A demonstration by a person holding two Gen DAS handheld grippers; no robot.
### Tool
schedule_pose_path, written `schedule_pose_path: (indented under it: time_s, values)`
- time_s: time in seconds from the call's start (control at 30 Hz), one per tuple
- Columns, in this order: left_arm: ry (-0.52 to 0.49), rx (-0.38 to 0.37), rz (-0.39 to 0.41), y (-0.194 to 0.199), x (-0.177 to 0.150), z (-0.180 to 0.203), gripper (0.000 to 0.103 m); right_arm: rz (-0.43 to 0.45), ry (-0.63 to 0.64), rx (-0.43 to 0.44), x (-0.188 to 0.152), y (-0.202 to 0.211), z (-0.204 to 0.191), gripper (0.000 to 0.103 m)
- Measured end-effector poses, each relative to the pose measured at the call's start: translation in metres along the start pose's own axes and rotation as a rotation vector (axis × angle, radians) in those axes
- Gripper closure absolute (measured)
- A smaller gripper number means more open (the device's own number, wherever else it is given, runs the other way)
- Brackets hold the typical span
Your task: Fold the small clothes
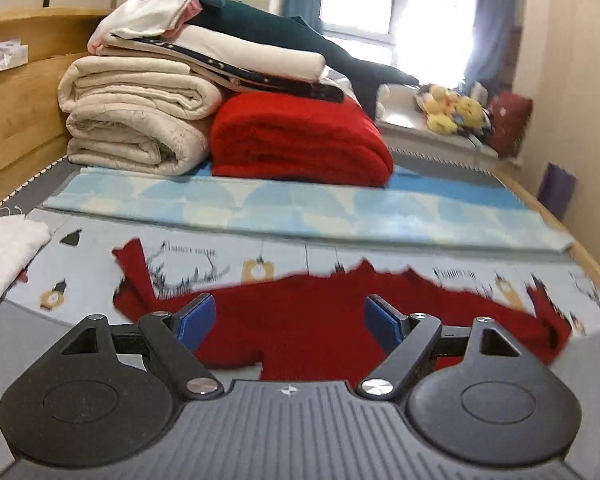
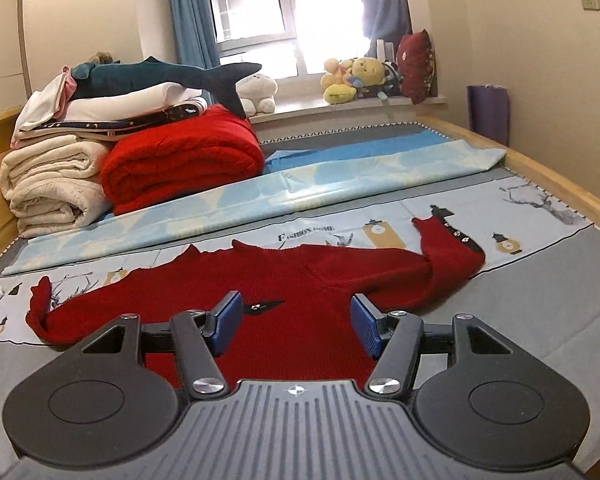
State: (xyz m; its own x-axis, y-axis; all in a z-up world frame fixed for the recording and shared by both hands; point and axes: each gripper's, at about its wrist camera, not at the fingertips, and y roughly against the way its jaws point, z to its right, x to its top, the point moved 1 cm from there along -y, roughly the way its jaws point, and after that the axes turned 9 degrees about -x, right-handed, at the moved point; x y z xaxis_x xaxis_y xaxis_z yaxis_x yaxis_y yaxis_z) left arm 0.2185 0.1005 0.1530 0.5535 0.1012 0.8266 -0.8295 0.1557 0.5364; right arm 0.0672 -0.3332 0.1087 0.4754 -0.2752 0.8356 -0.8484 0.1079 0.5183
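Note:
A small red knitted sweater [image 2: 300,280] lies spread flat on the bed, collar toward the far side, both sleeves bent upward at the ends. Its right sleeve [image 2: 448,248] carries small buttons at the cuff. My right gripper [image 2: 296,326] hovers above the sweater's lower body, blue pads apart, nothing between them. In the left wrist view the same sweater [image 1: 300,320] fills the foreground, slightly blurred. My left gripper [image 1: 288,322] hangs over it with its jaws spread wide and empty.
A printed grey sheet [image 2: 540,300] covers the bed. A folded light-blue cloth [image 1: 300,212] lies across behind the sweater. Stacked cream quilts [image 1: 132,120], a red blanket [image 1: 300,140] and a plush shark [image 2: 160,74] stand at the back left. White cloth [image 1: 4,256] lies left.

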Motion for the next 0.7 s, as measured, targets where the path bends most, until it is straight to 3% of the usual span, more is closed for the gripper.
schedule_pose_path:
  time_s: [0.17,0.27,0.37,0.4,0.43,0.47,0.53,0.57,0.6,0.7]
  values:
    - [0.012,0.016,0.005,-0.049,0.038,-0.016,0.018,0.021,0.035,0.007,0.029,-0.003,-0.015,0.041]
    - [-0.014,0.021,-0.03,-0.08,0.041,-0.025,0.026,0.056,0.061,0.015,0.056,-0.01,-0.028,0.041]
    - [-0.001,0.028,-0.077,-0.109,0.024,-0.038,0.056,0.073,0.077,0.024,0.082,-0.028,-0.045,0.042]
    - [0.0,0.039,-0.117,-0.12,0.019,-0.042,0.072,0.077,0.08,0.034,0.089,-0.035,-0.051,0.042]
    - [0.002,0.057,-0.143,-0.129,0.017,-0.045,0.082,0.08,0.085,0.046,0.096,-0.044,-0.058,0.044]
    - [0.007,0.067,-0.146,-0.135,0.015,-0.049,0.082,0.084,0.091,0.059,0.102,-0.052,-0.066,0.048]
    - [-0.004,0.075,-0.133,-0.145,0.015,-0.057,0.084,0.089,0.109,0.113,0.113,-0.073,-0.083,0.074]
    - [-0.01,0.089,-0.128,-0.148,0.015,-0.061,0.084,0.093,0.112,0.141,0.117,-0.082,-0.091,0.079]
    - [-0.011,0.105,-0.131,-0.152,0.014,-0.067,0.084,0.1,0.116,0.165,0.121,-0.091,-0.099,0.084]
    - [0.063,0.136,-0.167,-0.166,0.01,-0.094,0.084,0.122,0.136,0.212,0.122,-0.115,-0.118,0.084]
